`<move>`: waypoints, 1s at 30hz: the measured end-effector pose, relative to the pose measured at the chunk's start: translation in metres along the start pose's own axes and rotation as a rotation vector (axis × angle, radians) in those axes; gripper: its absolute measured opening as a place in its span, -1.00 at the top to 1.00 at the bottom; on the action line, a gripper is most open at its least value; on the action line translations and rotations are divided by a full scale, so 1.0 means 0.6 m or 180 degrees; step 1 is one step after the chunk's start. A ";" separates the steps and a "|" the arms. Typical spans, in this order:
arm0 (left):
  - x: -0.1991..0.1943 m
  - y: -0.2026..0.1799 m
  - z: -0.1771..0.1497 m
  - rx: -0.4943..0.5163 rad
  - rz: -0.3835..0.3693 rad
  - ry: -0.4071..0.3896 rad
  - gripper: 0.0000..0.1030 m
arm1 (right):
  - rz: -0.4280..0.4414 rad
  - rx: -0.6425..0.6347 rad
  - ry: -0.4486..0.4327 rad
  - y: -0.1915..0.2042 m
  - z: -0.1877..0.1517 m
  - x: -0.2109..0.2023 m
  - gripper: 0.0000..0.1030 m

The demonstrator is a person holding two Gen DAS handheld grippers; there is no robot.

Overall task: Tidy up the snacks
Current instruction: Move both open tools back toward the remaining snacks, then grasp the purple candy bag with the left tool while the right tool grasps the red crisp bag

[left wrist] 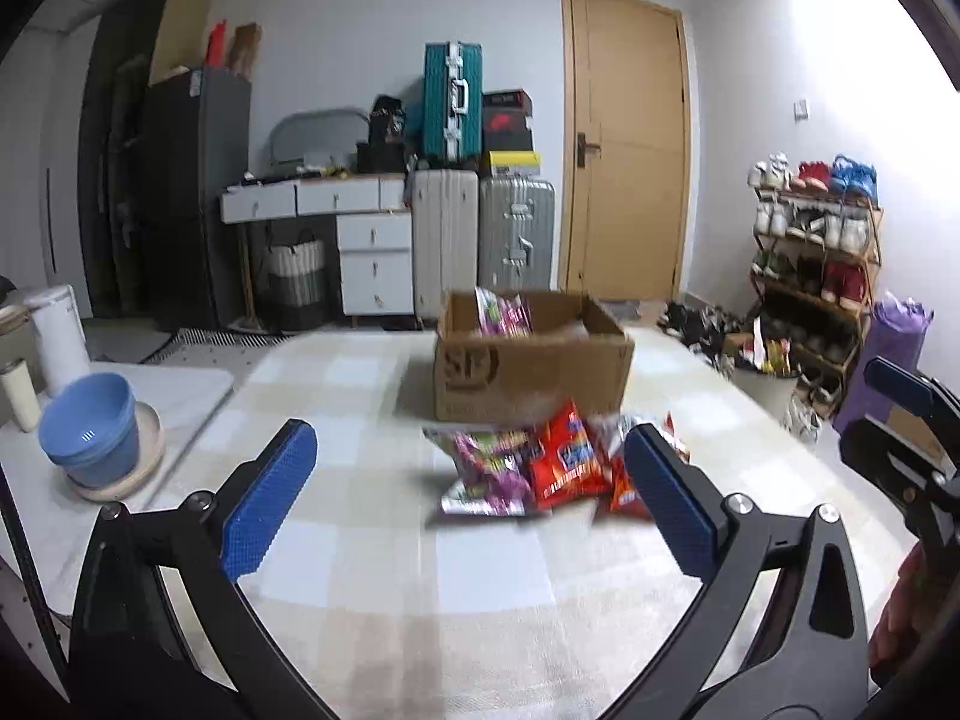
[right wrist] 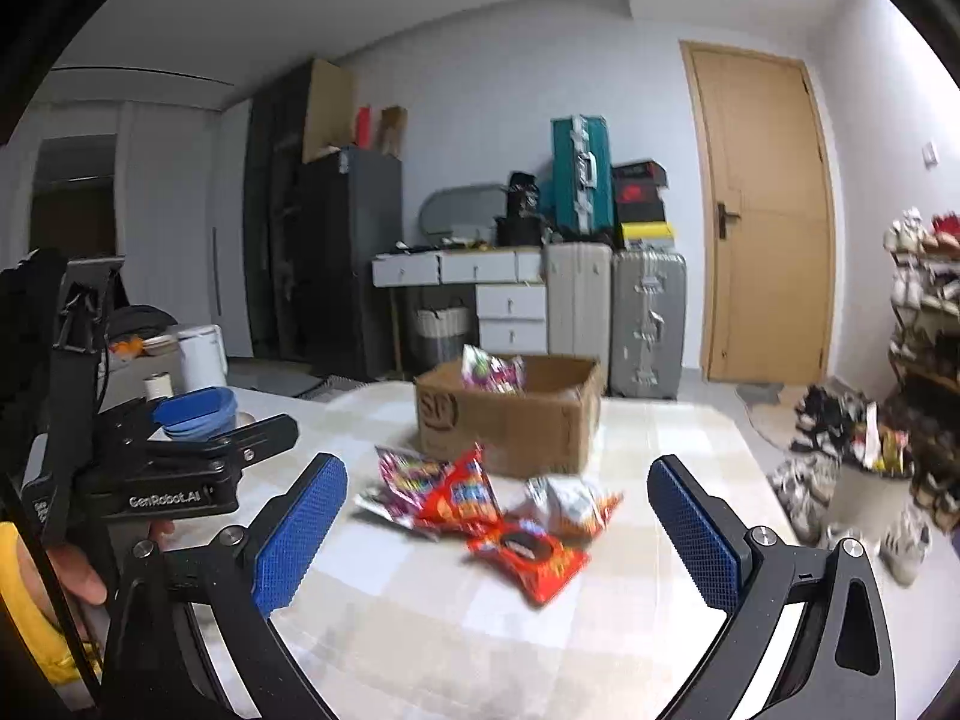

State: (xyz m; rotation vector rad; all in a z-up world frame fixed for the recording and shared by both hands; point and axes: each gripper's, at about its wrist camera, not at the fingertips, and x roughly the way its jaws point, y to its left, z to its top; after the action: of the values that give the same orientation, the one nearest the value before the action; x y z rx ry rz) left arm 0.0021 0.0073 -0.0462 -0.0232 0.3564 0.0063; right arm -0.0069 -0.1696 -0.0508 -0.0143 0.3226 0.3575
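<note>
Though both spread wide and empty, left gripper (left wrist: 471, 489) and right gripper (right wrist: 498, 519) just short of the snack packets (right wrist: 492, 507).

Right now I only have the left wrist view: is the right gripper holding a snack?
Observer: No. The right gripper is open, with nothing between its fingers.
Operator: Which packet lies nearest it?
Observer: A red packet with a dark round picture, flat on the tablecloth.
Operator: Anything else in that pile that I can't make out?
Observer: A silver-white packet lies just behind it, in front of the cardboard box.
</note>
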 end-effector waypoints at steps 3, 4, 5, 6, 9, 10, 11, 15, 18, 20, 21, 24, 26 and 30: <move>0.037 -0.004 -0.026 -0.0038 -0.0029 0.0147 -0.99 | -0.0063 0.0071 0.0068 -0.011 -0.020 0.015 -0.99; 0.049 -0.005 -0.030 -0.0060 -0.0035 0.0191 -0.99 | -0.0070 0.0092 0.0076 -0.014 -0.026 0.017 -0.99; 0.059 -0.005 -0.038 -0.0086 -0.0018 0.0217 -0.99 | -0.0056 0.0123 0.0074 -0.018 -0.032 0.017 -0.99; 0.065 -0.003 -0.045 -0.0108 -0.0009 0.0231 -0.99 | -0.0047 0.0160 0.0071 -0.020 -0.037 0.018 -0.99; 0.083 0.000 -0.061 -0.0149 0.0000 0.0249 -0.99 | -0.0040 0.0208 0.0127 -0.025 -0.047 0.023 -0.99; 0.090 0.005 -0.063 -0.0143 0.0013 0.0267 -0.99 | -0.0042 0.0226 0.0147 -0.028 -0.048 0.023 -0.99; 0.097 0.009 -0.064 -0.0141 0.0012 0.0297 -0.99 | -0.0028 0.0245 0.0170 -0.029 -0.050 0.027 -0.99; 0.105 0.017 -0.062 -0.0197 0.0006 0.0334 -0.99 | -0.0022 0.0270 0.0175 -0.028 -0.043 0.026 -0.99; 0.113 0.020 -0.061 -0.0187 0.0023 0.0375 -0.99 | 0.0004 0.0298 0.0215 -0.028 -0.039 0.028 -0.99; 0.122 0.022 -0.058 -0.0186 0.0039 0.0426 -0.99 | 0.0026 0.0305 0.0295 -0.026 -0.035 0.032 -0.99; 0.129 0.025 -0.059 -0.0201 0.0042 0.0453 -0.99 | 0.0056 0.0317 0.0348 -0.025 -0.037 0.039 -0.99; 0.151 0.035 -0.059 -0.0263 0.0052 0.0603 -0.99 | 0.0118 0.0349 0.0395 -0.025 -0.040 0.041 -0.99; 0.177 0.042 -0.060 -0.0307 0.0082 0.0809 -0.99 | 0.0190 0.0375 0.0420 -0.023 -0.038 0.047 -0.99; 0.240 0.066 -0.058 -0.0548 -0.0031 0.1035 -0.99 | 0.0367 0.0342 0.0661 -0.008 -0.037 0.075 -0.99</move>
State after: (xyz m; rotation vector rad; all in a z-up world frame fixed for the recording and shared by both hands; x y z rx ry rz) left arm 0.1245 0.0462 -0.1298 -0.1979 0.6802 0.0236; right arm 0.0280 -0.1601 -0.0860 0.0734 0.5493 0.4539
